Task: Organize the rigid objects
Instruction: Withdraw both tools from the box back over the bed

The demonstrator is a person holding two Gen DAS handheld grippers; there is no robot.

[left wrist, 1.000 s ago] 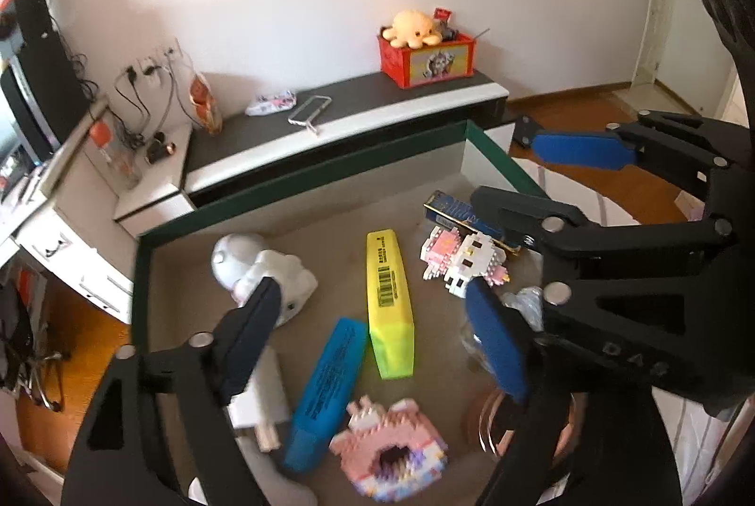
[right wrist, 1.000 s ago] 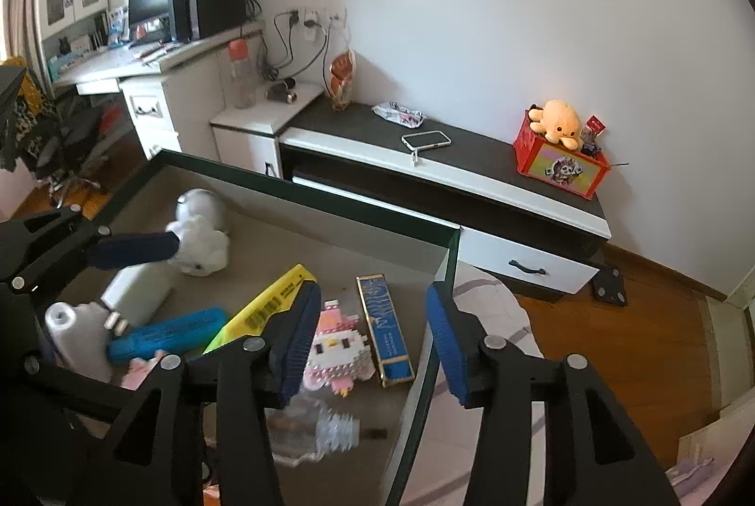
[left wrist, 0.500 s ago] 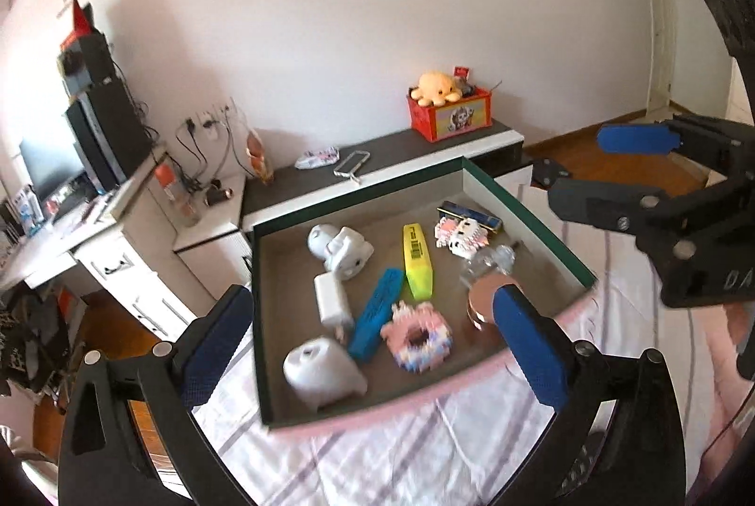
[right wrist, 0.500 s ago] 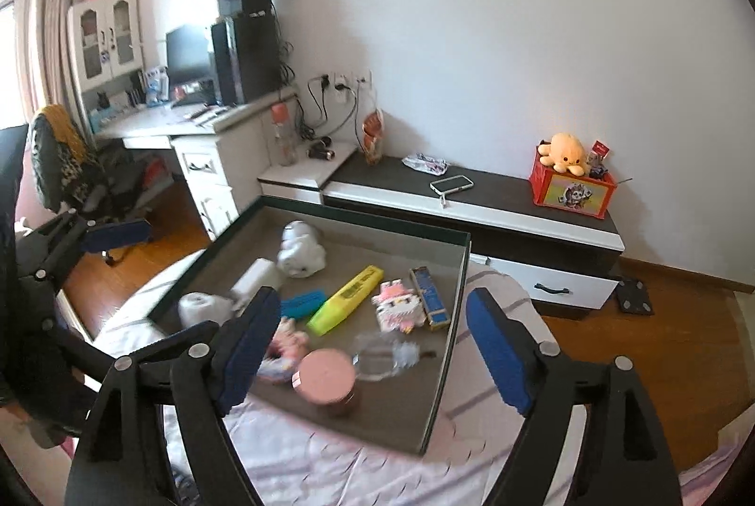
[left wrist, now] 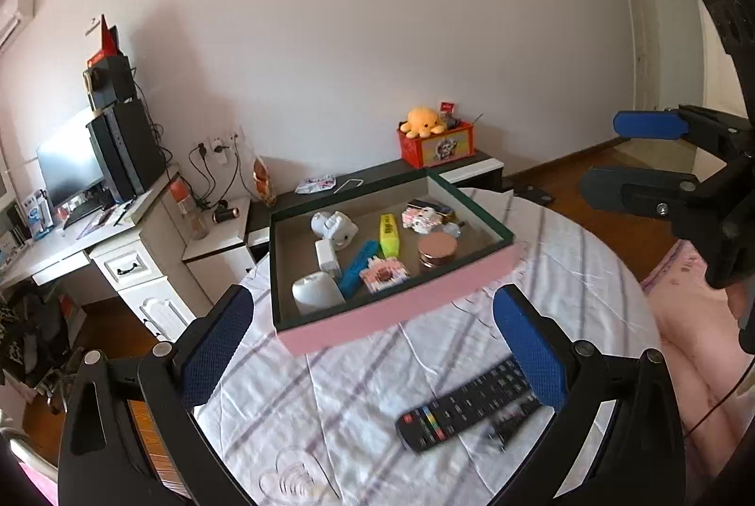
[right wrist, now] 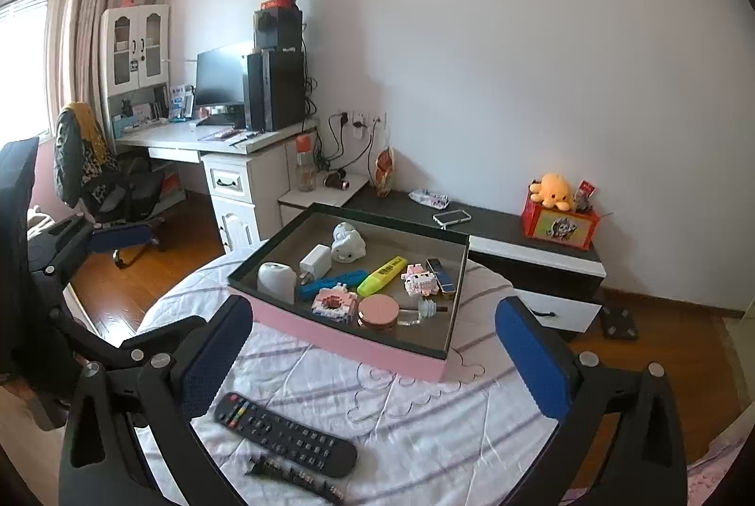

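The left gripper [left wrist: 373, 355] and right gripper [right wrist: 373, 357] both gape wide and hold nothing. Each has pulled back from the box [right wrist: 330, 336] since a second ago, when their pads hung right over its contents. Between the jaws lie a remote [right wrist: 283, 435] and, beside it, a small dark comb-like piece [right wrist: 295, 475], too blurred to name. The box on the clothed table [left wrist: 330, 411] holds a highlighter [right wrist: 382, 269], a compact [right wrist: 377, 311], a charger [right wrist: 315, 261] and toys; the highlighter's label print is unreadable.
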